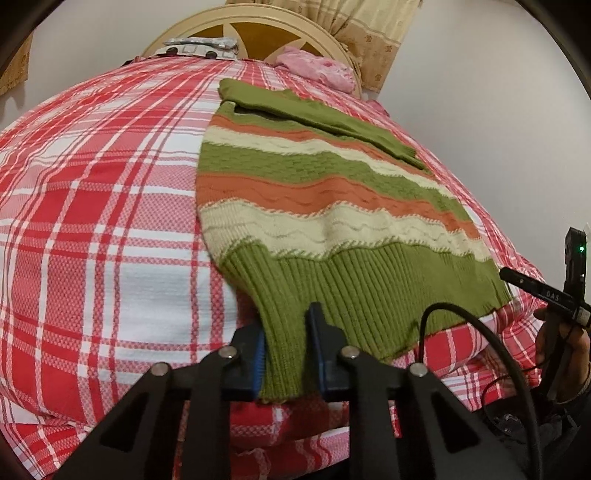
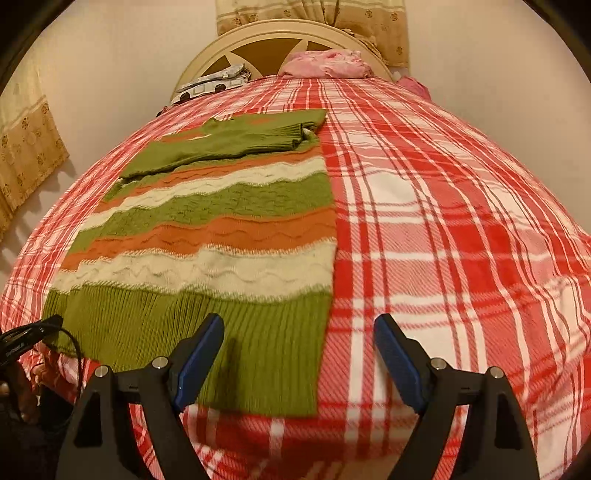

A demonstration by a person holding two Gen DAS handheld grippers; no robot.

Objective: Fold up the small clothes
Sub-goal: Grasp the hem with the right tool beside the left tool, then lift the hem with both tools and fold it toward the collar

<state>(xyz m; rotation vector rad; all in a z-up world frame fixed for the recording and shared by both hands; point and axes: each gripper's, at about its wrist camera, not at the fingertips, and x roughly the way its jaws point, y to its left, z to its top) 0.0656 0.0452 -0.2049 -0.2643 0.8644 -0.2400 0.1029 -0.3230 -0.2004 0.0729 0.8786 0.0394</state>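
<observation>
Home bedroom, plaid-covered bed [image 1: 92, 192], rounded headboard [image 2: 258, 33], curtains [image 1: 373, 40], pink pillow [image 2: 328, 64]

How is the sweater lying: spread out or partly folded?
Partly folded: the sweater lies flat on the bed, its sleeve folded across the chest.

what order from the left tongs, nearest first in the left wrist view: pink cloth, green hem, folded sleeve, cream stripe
1. green hem, pinched in the left tongs
2. cream stripe, mid-sweater
3. folded sleeve, across the sweater's top
4. pink cloth, by the headboard
</observation>
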